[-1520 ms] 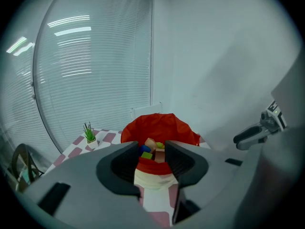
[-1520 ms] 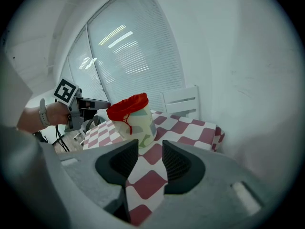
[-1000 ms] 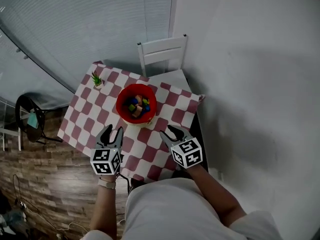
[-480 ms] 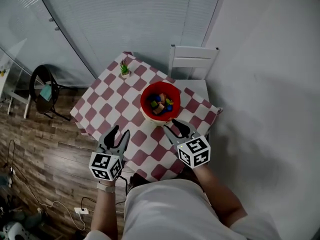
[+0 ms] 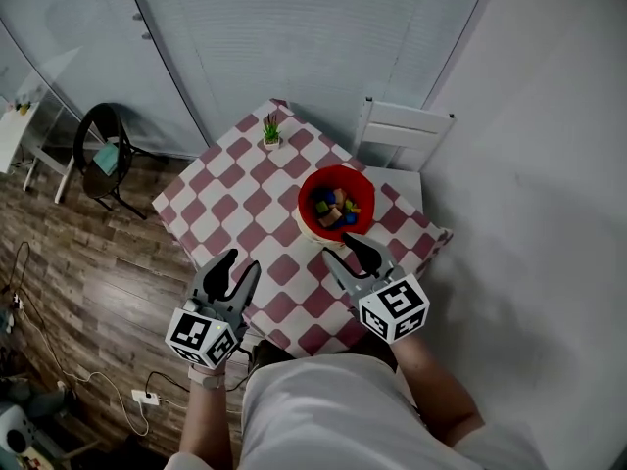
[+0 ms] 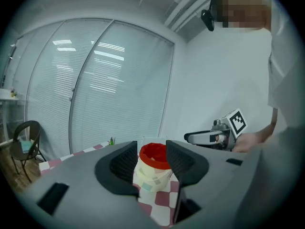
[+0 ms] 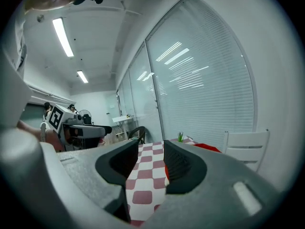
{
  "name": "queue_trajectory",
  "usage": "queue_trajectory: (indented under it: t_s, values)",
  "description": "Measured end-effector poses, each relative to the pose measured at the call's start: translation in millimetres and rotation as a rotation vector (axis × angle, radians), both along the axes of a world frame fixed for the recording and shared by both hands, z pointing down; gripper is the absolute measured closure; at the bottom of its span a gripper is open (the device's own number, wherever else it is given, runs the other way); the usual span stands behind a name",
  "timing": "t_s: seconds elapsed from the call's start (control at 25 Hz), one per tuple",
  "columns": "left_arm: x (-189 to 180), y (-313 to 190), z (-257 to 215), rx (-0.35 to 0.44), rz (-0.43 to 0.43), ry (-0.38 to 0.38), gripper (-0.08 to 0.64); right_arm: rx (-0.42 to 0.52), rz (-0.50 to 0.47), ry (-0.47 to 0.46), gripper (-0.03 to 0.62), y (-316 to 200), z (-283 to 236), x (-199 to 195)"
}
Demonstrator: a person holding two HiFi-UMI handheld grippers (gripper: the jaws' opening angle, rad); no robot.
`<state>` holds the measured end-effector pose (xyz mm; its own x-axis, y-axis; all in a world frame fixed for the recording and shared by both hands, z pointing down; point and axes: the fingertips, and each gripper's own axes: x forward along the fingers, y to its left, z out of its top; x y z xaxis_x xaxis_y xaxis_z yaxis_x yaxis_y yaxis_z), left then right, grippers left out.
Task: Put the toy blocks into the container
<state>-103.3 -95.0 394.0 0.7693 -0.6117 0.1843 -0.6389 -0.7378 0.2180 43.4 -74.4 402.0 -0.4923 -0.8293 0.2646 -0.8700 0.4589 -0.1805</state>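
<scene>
The container is a round tub, red at the rim and inside, with a pale outer wall bearing small coloured squares. It stands upright near the far right edge of the red-and-white checked table. The toy blocks, blue, green, yellow and orange, lie heaped together inside it.

No legible text, label, brand or number anywhere in view.

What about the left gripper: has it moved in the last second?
Yes. The left gripper has drawn back from the red bucket, toward the near-left edge of the checked table.
</scene>
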Motion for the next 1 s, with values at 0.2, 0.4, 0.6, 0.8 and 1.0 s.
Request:
queue_trajectory:
  t_s: [0.2,0.4,0.6,0.8,1.0]
  values:
    - [-1,8,-16,0.026,0.003,0.006,0.394,0.05,-0.04,0.008,0.434,8,-14,-12]
    - [1,11,-24,0.043,0.004,0.013,0.394,0.058,-0.051,0.002,0.434,15,-17,-18]
    - [5,14,-20,0.033,0.017,0.022,0.394,0.037,-0.051,0.009,0.434,19,-10,-22]
    - [7,17,-10,0.009,0.03,0.013,0.394,0.02,-0.052,0.025,0.434,21,-5,-24]
    - [9,18,-6,-0.001,0.049,0.008,0.394,0.011,-0.033,0.018,0.434,21,-2,-22]
